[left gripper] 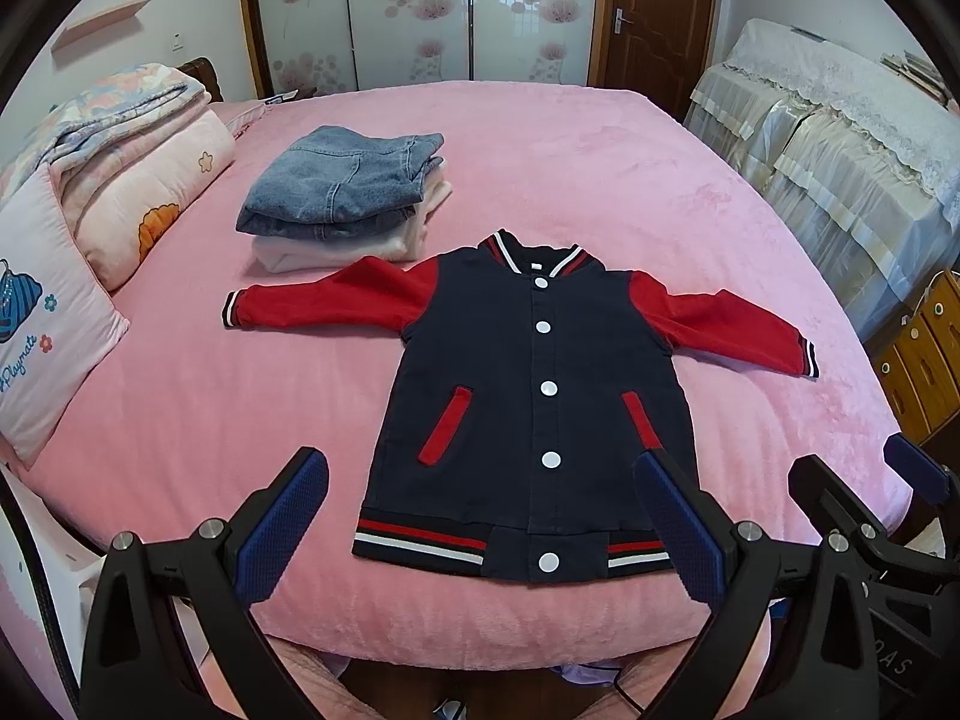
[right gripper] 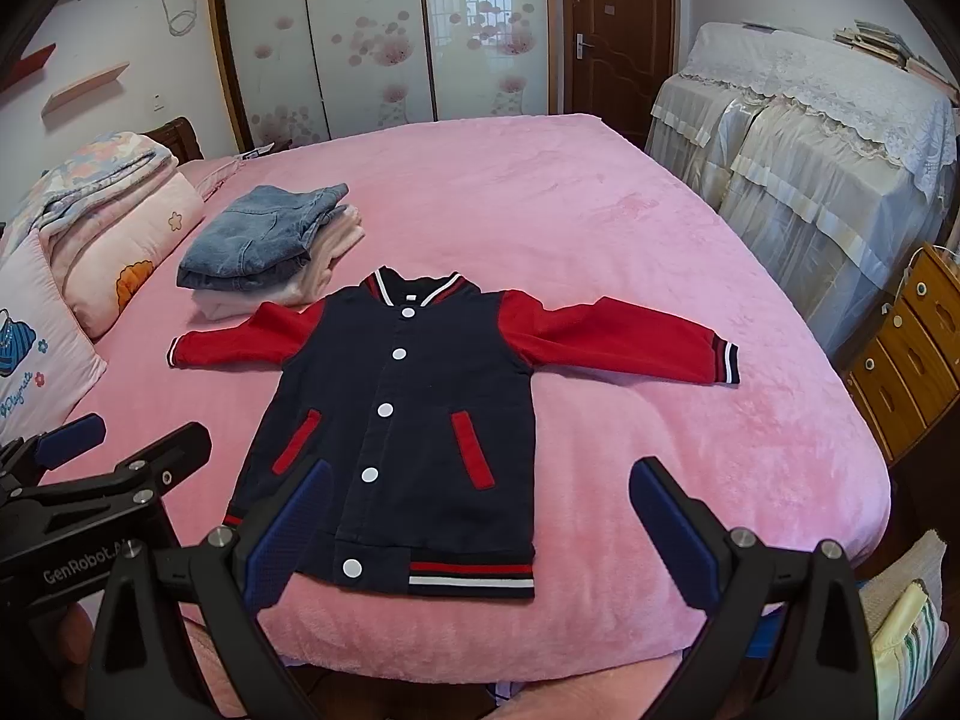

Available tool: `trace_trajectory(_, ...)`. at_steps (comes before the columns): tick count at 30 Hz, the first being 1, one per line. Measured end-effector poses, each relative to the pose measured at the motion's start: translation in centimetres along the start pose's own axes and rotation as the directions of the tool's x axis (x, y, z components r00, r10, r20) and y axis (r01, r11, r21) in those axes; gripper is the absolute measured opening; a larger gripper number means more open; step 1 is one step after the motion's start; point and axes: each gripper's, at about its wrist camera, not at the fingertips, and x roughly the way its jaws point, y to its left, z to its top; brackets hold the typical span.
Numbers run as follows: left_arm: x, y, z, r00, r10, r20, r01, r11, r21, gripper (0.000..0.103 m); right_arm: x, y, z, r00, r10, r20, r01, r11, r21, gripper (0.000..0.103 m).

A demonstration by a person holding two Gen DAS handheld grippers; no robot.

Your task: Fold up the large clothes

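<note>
The varsity jacket (left gripper: 528, 396) lies face up and flat on the pink bed cover (left gripper: 600, 168), collar toward the far side, hem at the near edge of the bed. All white snaps down the front appear fastened. Both red sleeves are spread outward: the left sleeve (left gripper: 324, 300) reaches toward the pillows, the right sleeve (right gripper: 618, 336) toward the covered furniture. No fold has been made yet.

The left gripper (left gripper: 480, 534) is held above the hem with jaws wide apart and nothing between them. The right gripper (right gripper: 480, 531) is in the same state: jaws wide, empty, over the hem's right portion.

Handling: the jacket is judged to be soft knit fabric, light and limp, with no stiffness except at the ribbed bands. It will sag when lifted and drag on the plush cover. Take hold at the striped cuff (right gripper: 723, 363) or the shoulder seam, pinching both fabric layers, and lift before carrying the sleeve across the body. Fabric thickness cannot be confirmed from these views.

A stack of folded clothes (left gripper: 348, 198), denim uppermost, sits just beyond the left sleeve; contact with it cannot be determined.
</note>
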Motion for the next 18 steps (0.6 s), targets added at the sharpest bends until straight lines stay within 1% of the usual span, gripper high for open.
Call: trace_trajectory(18, -0.05, 0.22, 0.03, 1.0, 0.001, -0.003, -0.001, 1.0, -0.003, 0.101, -0.01, 0.35, -0.07, 1.0, 0.002, -0.004, -0.002, 1.0, -0.001, 0.1)
